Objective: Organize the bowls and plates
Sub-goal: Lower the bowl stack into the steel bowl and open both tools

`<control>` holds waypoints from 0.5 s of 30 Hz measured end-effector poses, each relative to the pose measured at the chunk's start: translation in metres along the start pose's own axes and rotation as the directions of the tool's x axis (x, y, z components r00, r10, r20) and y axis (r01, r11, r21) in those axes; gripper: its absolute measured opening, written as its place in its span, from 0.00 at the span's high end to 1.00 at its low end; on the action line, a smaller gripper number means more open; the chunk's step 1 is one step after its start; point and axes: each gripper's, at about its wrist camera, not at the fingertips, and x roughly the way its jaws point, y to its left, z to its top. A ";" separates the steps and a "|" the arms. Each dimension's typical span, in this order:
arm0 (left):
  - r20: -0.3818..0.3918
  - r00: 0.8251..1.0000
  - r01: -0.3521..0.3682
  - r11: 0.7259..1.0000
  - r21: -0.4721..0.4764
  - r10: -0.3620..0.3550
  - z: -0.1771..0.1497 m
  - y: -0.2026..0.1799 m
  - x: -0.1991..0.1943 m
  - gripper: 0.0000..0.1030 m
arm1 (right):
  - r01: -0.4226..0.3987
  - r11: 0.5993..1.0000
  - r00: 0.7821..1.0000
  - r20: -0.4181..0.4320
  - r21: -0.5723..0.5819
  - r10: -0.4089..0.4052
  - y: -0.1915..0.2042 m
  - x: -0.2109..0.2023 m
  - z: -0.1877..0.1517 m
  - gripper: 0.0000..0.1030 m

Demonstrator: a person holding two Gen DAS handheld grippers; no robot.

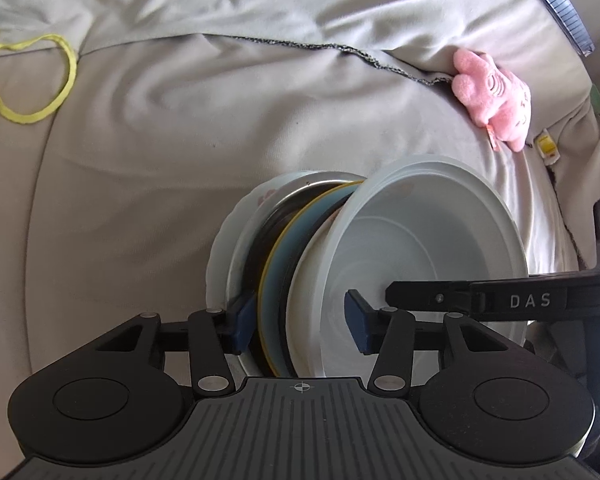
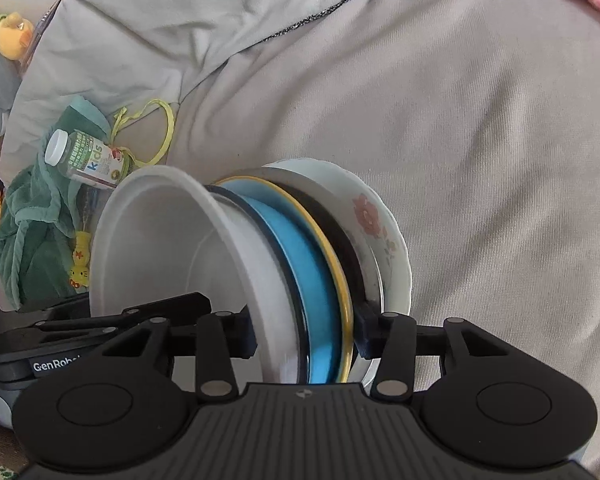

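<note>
Left wrist view: a yellow cord (image 1: 66,92) loops at the upper left on the grey cover (image 1: 180,152). Low in the centre the stack (image 1: 276,264) stands on edge above the cover, leftmost a floral plate (image 1: 236,216), then a steel plate (image 1: 236,268) and a blue plate (image 1: 278,248). A white bowl (image 1: 412,240) faces right. The left gripper (image 1: 300,322) straddles the stack with its jaws wide. Its left pad sits at the steel plate's rim and its right pad is inside the bowl. I cannot tell whether the pads press. From the right edge a black finger marked DAS (image 1: 500,300), belonging to the right gripper (image 2: 305,336), reaches into the bowl. A pink plush (image 1: 496,96) lies at the upper right.

Right wrist view: yellow plush toys (image 2: 12,28) are at the upper left. Below them a bottle (image 2: 88,156) lies on a green towel (image 2: 32,220). The left gripper's body comes in at the lower left, just beside the bowl's rim. In the centre the order is reversed, with the bowl opening left and the floral plate rightmost. The right gripper holds the stack with narrow jaws. Its left pad is against the bowl's inside and its right pad is against the dark rim just left of the steel plate.
</note>
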 end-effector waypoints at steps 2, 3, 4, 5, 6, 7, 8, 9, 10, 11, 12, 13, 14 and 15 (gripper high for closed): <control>0.004 1.000 0.005 1.000 -0.003 -0.004 0.000 0.001 0.000 0.51 | 0.004 1.000 1.000 -0.006 0.002 -0.004 -0.001 -0.001 0.000 0.58; 0.005 1.000 0.004 1.000 0.000 -0.004 0.000 0.001 0.000 0.51 | 0.008 1.000 1.000 -0.010 -0.005 -0.008 -0.001 -0.002 0.000 0.58; 0.007 1.000 0.003 1.000 0.002 -0.003 0.000 0.001 0.001 0.52 | 0.015 1.000 1.000 -0.014 -0.014 -0.015 0.001 -0.003 -0.001 0.58; 0.008 1.000 0.002 1.000 0.002 -0.002 0.000 0.001 0.001 0.52 | 0.022 1.000 1.000 -0.017 -0.020 -0.023 0.003 -0.003 0.000 0.58; 0.010 1.000 0.000 1.000 0.002 0.000 0.001 0.001 0.001 0.52 | 0.028 0.999 0.999 -0.018 -0.022 -0.028 0.004 -0.004 0.001 0.58; 0.010 1.000 0.000 1.000 0.003 0.000 0.001 0.000 0.001 0.52 | 0.035 0.999 0.999 -0.019 -0.025 -0.035 0.005 -0.005 0.001 0.58; 0.018 1.000 -0.001 1.000 0.004 0.000 0.002 0.001 0.000 0.52 | 0.045 0.998 0.999 -0.021 -0.035 -0.046 0.008 -0.005 0.003 0.58; 0.039 0.999 0.001 1.000 0.008 -0.001 0.003 0.000 -0.004 0.52 | 0.056 0.997 0.998 -0.024 -0.048 -0.057 0.010 -0.006 0.004 0.58; 0.061 0.998 0.002 1.000 0.018 -0.004 0.004 -0.001 -0.009 0.52 | 0.066 0.996 0.997 -0.021 -0.063 -0.068 0.013 -0.009 0.004 0.58; 0.082 0.997 0.002 1.000 0.029 -0.005 0.006 -0.002 -0.016 0.52 | 0.075 0.994 0.997 -0.016 -0.077 -0.077 0.015 -0.013 0.005 0.58; 0.102 0.995 0.000 0.999 0.039 -0.004 0.008 -0.004 -0.022 0.52 | 0.085 0.993 0.996 -0.005 -0.086 -0.086 0.018 -0.019 0.006 0.55; 0.115 0.993 -0.001 0.999 0.043 -0.004 0.009 -0.006 -0.026 0.52 | 0.094 0.991 0.996 0.009 -0.094 -0.094 0.019 -0.025 0.007 0.53; 0.120 0.993 0.001 0.999 0.042 -0.006 0.010 -0.007 -0.029 0.52 | 0.112 0.989 0.994 0.021 -0.101 -0.111 0.020 -0.028 0.009 0.51; 0.121 0.993 0.006 0.999 0.040 -0.011 0.010 -0.008 -0.031 0.52 | 0.136 0.985 0.991 0.028 -0.107 -0.134 0.021 -0.030 0.010 0.51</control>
